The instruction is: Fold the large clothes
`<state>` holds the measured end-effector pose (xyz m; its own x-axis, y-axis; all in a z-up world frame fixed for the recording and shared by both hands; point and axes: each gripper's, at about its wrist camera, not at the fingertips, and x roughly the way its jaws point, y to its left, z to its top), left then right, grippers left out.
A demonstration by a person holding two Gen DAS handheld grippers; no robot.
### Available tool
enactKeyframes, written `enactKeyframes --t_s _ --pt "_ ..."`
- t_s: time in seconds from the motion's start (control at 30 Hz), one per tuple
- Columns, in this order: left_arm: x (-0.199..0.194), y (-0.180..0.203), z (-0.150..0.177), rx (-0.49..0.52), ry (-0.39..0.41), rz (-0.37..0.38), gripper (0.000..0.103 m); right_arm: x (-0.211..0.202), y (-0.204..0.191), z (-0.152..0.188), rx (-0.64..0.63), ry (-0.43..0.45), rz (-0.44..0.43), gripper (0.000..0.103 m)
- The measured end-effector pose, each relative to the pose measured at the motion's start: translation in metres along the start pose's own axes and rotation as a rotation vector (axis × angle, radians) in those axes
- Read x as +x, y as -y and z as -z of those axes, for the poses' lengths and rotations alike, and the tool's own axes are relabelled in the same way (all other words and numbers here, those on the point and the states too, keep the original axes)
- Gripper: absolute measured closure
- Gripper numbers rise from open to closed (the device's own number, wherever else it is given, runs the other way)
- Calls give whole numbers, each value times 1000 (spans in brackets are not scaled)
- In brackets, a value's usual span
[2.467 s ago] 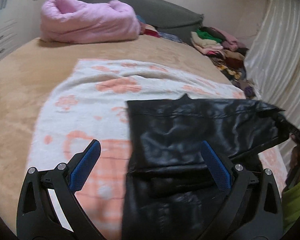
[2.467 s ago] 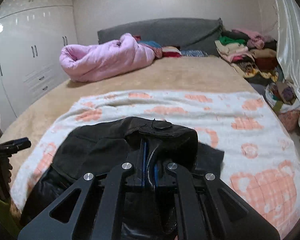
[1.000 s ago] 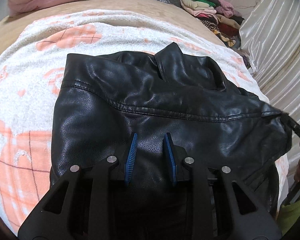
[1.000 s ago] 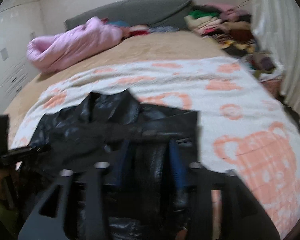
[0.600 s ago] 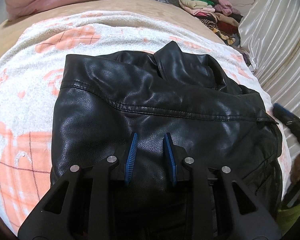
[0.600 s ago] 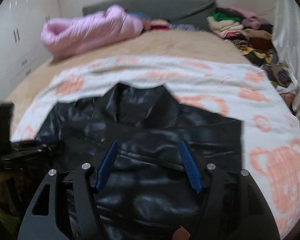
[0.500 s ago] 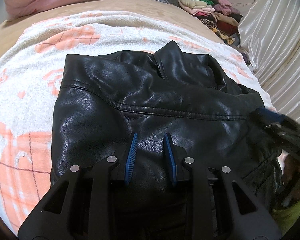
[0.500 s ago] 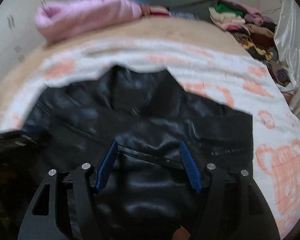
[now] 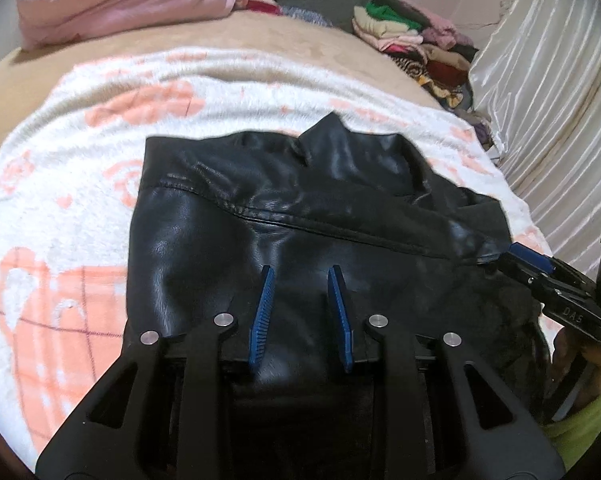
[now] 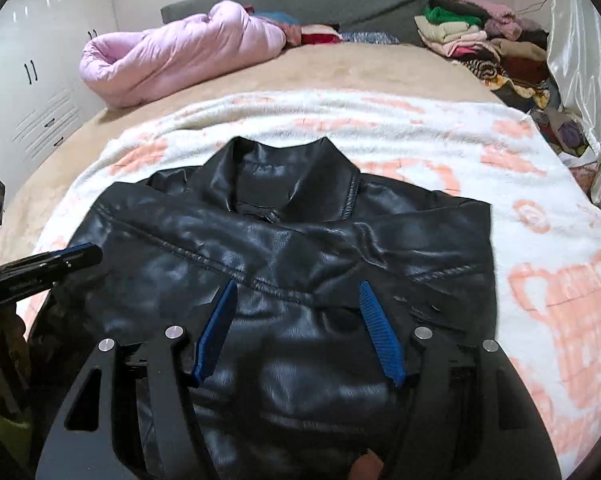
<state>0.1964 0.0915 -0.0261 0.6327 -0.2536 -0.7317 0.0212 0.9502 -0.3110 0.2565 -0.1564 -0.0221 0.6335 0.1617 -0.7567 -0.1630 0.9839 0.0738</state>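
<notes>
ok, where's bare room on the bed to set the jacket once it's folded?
Free: blanket strip between jacket collar and tan bedspread; blanket right of the jacket; bedspread below the pink duvet. Crowded: headboard end and the clothes pile by the curtain.

Left claw [image 9: 300, 274] narrow gap; right claw [image 10: 298, 290] wide

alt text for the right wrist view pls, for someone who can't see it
A black leather jacket, collar away from the camera, lies on a white and peach blanket on a bed. The right gripper hovers open above it, and the left gripper enters from the left edge.
</notes>
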Motion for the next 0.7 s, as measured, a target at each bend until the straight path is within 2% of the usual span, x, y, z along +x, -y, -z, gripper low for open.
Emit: enactKeyframes --t_s 0.13,0.3,0.4,0.5,0.7 --pt "-18 21 9 56 7 19 80 -18 -1 8 -2 13 -26 41" --pt "-16 37 27 102 -61 38 70 -25 -1 25 2 -2 -52 41" --pt "-1 36 40 105 -101 9 70 -13 1 38 18 -63 -33 41" --pt "10 32 46 97 -105 16 70 4 -1 52 1 -122 5 44" --pt "9 32 43 86 -100 17 70 5 0 54 40 -103 3 43"
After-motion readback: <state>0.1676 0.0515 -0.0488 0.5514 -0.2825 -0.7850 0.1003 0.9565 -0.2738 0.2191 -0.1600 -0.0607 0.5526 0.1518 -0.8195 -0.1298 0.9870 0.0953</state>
